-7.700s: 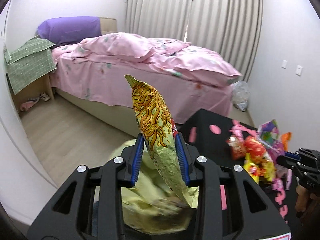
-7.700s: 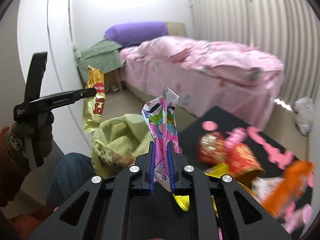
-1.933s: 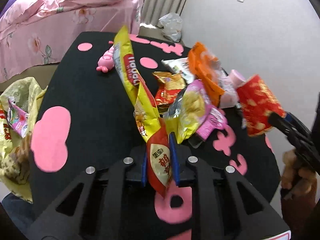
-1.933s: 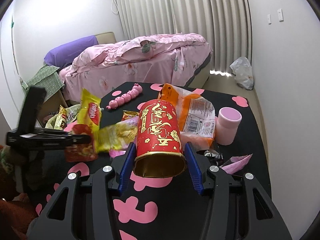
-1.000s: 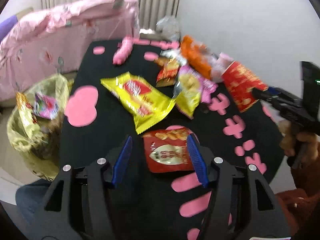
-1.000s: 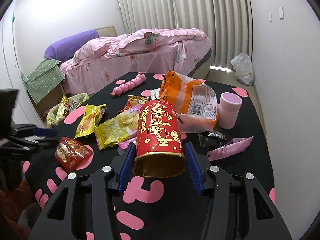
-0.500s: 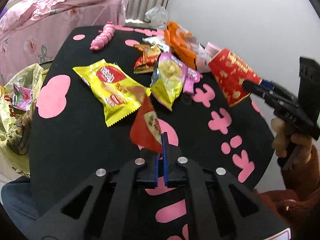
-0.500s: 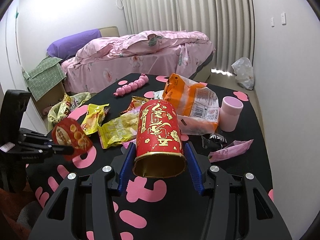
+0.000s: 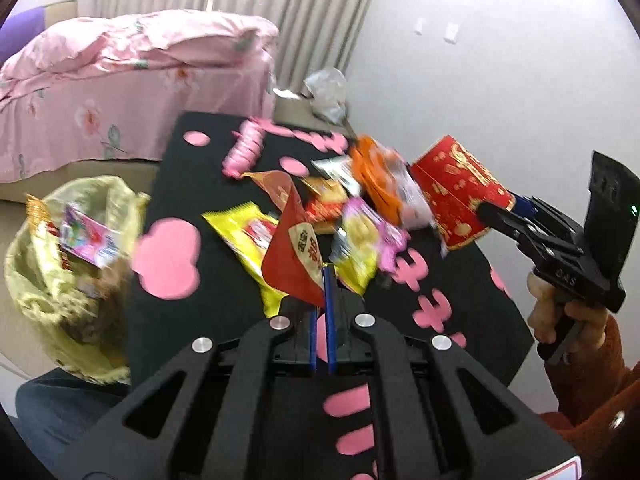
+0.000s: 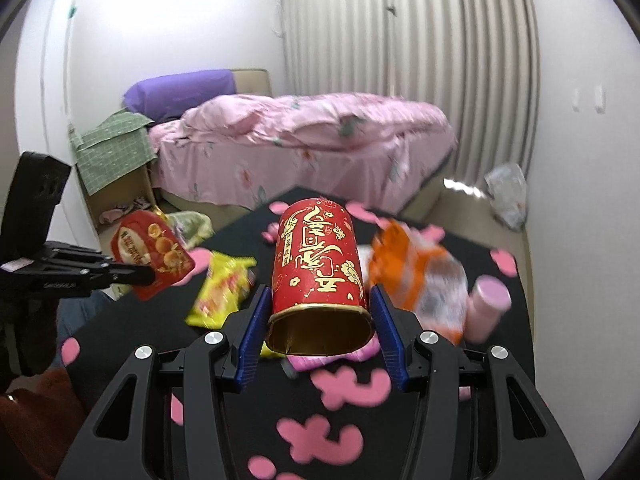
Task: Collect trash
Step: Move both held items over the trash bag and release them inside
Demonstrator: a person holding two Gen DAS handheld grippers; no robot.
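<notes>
Lifted clear above the desk [image 9: 224, 304], beside its left edge and the trash bag [image 9: 60, 280]. Left hand-held gripper [image 9: 320, 280] pinched tight on red packet [image 9: 294, 248]; right hand-held gripper [image 10: 320, 320] spread wide, gripping red-and-gold tube [image 10: 316, 264].

A second ago my left gripper [image 9: 320, 280] stood open around the red snack packet [image 9: 294, 256] lying flat on the black table [image 9: 224, 300]; now it is clamped on the packet's edge and has it off the table. My right gripper [image 10: 320, 320] has carried the red tube [image 10: 318, 264] higher. The view has swung towards the yellow trash bag [image 9: 60, 288] on the left.
</notes>
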